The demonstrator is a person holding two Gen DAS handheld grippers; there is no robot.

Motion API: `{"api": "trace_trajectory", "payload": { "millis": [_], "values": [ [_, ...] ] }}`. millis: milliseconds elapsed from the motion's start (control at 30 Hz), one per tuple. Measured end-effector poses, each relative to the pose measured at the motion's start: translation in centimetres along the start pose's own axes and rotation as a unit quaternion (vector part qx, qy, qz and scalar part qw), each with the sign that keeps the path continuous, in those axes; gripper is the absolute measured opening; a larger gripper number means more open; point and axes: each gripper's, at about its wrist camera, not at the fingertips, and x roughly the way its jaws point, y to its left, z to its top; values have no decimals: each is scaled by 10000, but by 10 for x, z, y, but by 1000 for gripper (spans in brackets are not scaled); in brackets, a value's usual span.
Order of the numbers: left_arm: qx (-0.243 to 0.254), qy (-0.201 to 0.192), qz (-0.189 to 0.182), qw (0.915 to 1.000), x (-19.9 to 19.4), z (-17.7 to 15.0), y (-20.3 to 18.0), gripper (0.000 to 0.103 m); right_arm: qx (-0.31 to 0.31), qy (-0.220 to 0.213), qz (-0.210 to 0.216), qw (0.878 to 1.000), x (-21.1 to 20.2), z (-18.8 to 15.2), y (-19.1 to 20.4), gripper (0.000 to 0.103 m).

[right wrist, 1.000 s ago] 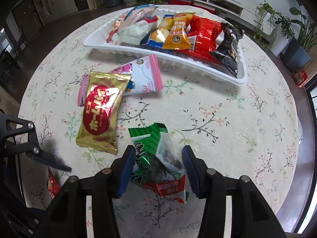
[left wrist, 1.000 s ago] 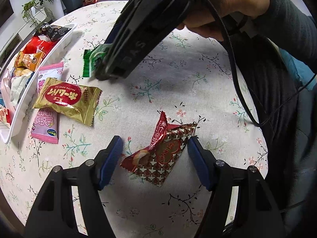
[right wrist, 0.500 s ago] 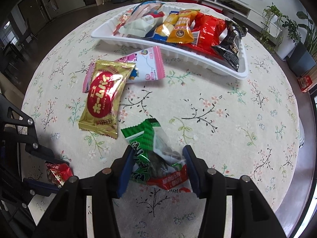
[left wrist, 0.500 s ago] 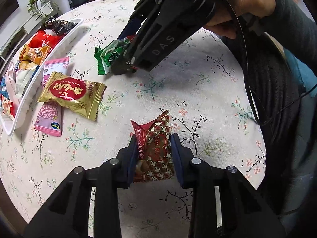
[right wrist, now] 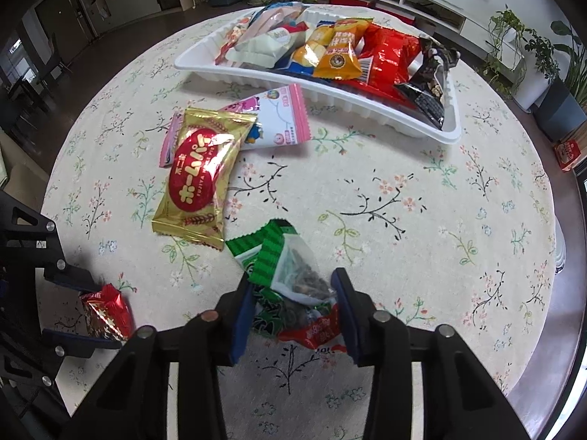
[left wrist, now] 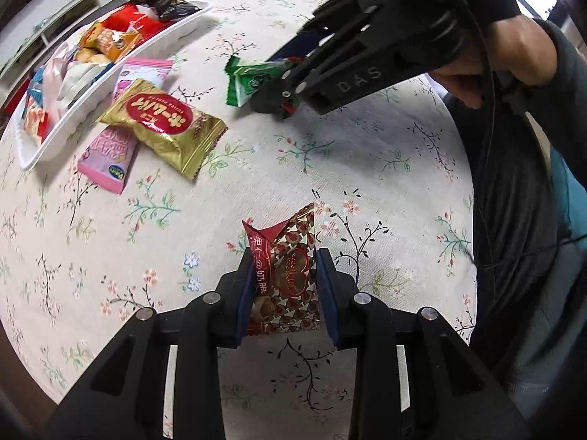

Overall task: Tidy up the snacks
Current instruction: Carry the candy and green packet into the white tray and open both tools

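My left gripper point(left wrist: 280, 256) is shut on a red and brown patterned snack packet point(left wrist: 293, 275), pads pressing on both its sides just above the flowered tablecloth. The right wrist view shows that packet point(right wrist: 106, 311) at the lower left. My right gripper point(right wrist: 291, 282) is closing on a green and clear snack packet point(right wrist: 271, 253), which crumples between the pads. From the left wrist view the right gripper point(left wrist: 275, 102) grips the green packet point(left wrist: 245, 80) near the table's middle. A gold packet point(right wrist: 201, 179) lies across a pink one point(right wrist: 282, 121) before the white tray point(right wrist: 315, 91).
The tray holds several packets: white, orange, red and black. The round table's edge curves close behind both grippers. A person's hand point(left wrist: 513, 47) and dark sleeve fill the right of the left wrist view. Potted plants point(right wrist: 513, 33) and a low shelf stand beyond the table.
The left jaws closed from wide open onto the red packet, and the gripper rolled. The right jaws narrowed on the green packet, which now looks squeezed.
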Motion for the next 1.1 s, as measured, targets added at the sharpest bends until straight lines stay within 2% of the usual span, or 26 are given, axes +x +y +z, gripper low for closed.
{"api": "trace_trajectory", "payload": {
  "millis": [100, 233, 367, 500, 600, 667, 800, 867, 933, 967, 1033, 1100],
  "values": [
    [-206, -101, -51, 9997, -3, -5, 3, 27, 79, -83, 39, 9999, -6, -5, 1, 39],
    [-591, -421, -218, 9971, -15, -16, 10, 24, 318, -395, 179, 9986, -27, -14, -4, 38],
    [-1065, -899, -347, 9896, -35, -24, 20, 24, 621, -759, 409, 9943, -52, -22, -14, 38],
    [-1500, -1413, -299, 9781, -56, -29, 31, 24, 819, -968, 593, 9902, -68, -26, -19, 38],
    [-1664, -1628, -236, 9722, -71, -30, 33, 24, 903, -1042, 672, 9882, -72, -26, -22, 38],
    [-1706, -1716, -216, 9700, -78, -29, 35, 18, 947, -1071, 697, 9873, -74, -27, -25, 38],
    [-1814, -1828, -169, 9661, -88, -25, 46, 18, 965, -1161, 734, 9858, -80, -22, -27, 38],
    [-1827, -1759, -185, 9671, -87, -25, 50, 18, 961, -1178, 745, 9856, -80, -21, -28, 38],
    [-1591, -1348, -419, 9771, -81, -24, 44, 18, 937, -1112, 773, 9863, -77, -20, -27, 38],
    [-1467, -1124, -356, 9821, -76, -23, 38, 18, 903, -1081, 777, 9870, -75, -21, -26, 38],
    [-1187, -674, 15, 9906, -63, -22, 23, 19, 857, -1030, 770, 9880, -69, -22, -23, 38],
    [-1143, -423, 287, 9921, -49, -21, 18, 19, 905, -1007, 811, 9875, -64, -24, -23, 38]
  ]
}}
